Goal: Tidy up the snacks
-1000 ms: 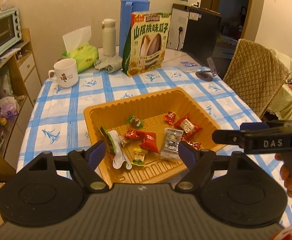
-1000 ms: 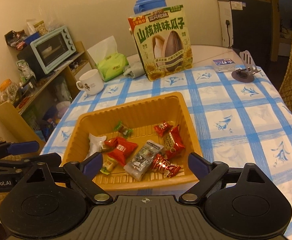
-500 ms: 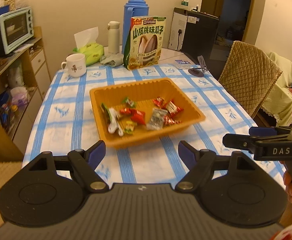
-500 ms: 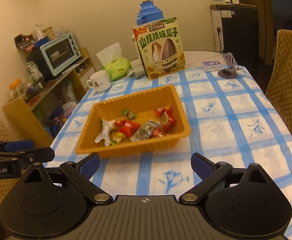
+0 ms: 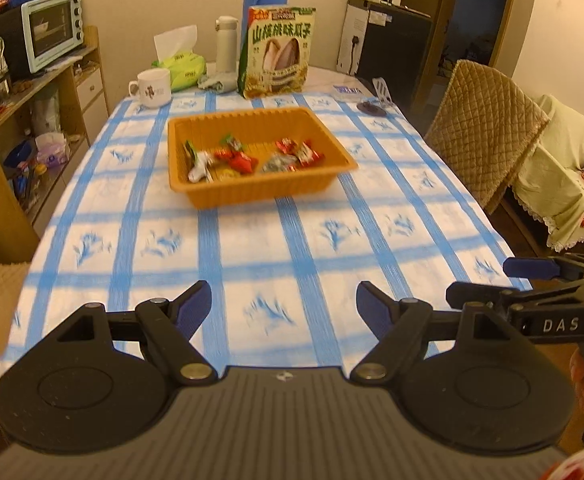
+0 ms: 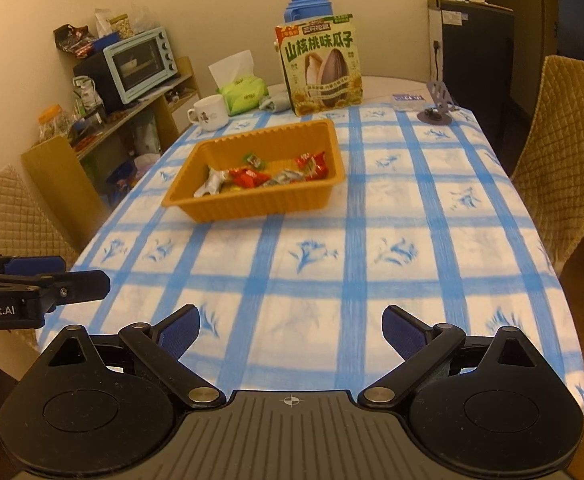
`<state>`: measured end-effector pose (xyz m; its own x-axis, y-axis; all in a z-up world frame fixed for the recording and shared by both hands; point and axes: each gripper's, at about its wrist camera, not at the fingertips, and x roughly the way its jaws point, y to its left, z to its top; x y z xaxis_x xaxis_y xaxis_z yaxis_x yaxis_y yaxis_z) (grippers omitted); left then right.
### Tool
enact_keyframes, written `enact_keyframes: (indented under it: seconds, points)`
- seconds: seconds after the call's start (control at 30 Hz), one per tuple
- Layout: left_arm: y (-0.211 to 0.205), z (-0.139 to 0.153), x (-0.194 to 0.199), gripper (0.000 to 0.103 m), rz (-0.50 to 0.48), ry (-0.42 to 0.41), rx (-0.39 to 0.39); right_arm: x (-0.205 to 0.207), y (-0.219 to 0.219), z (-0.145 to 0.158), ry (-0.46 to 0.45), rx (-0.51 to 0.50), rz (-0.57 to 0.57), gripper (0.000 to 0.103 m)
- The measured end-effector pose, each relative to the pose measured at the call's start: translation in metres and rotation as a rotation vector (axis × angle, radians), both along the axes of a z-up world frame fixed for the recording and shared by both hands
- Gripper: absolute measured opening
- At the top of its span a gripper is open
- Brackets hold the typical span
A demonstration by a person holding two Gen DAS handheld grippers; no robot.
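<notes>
Left gripper (image 5: 283, 307) jaws spread, nothing held, over the table's near edge. Right gripper (image 6: 290, 331) same: jaws apart, empty, near edge. Orange tray (image 5: 251, 196) sits mid-table toward the far end, wrapped snacks (image 5: 247, 158) piled inside. Sunflower seed bag (image 6: 319, 65) stands upright beyond the tray, mug (image 6: 210, 112) at far left edge.

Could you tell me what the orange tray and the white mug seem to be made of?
Orange tray: probably thin moulded plastic, matte, judging by its ribbed walls and uniform colour. White mug: likely glazed ceramic, given its smooth surface, thick handle and printed picture.
</notes>
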<state>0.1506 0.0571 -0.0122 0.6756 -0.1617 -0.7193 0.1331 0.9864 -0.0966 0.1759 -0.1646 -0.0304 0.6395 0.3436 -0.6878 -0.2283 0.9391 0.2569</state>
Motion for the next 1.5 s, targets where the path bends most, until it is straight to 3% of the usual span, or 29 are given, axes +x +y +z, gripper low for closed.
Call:
enact_keyframes:
  seconds: [0.33, 0.7, 1.5]
  points:
    - [-0.022, -0.012, -0.061, 0.078, 0.006, 0.046, -0.004, -0.058, -0.021, -0.002, 0.042, 0.002, 0.01, 0.097]
    - [-0.031, -0.014, -0.099, 0.078, 0.008, 0.053, -0.014, -0.093, -0.026, -0.006, 0.063, 0.002, 0.028, 0.097]
    - [-0.035, -0.007, -0.111, 0.078, 0.019, 0.032, -0.014, -0.107, -0.024, -0.001, 0.045, 0.003, 0.044, 0.097]
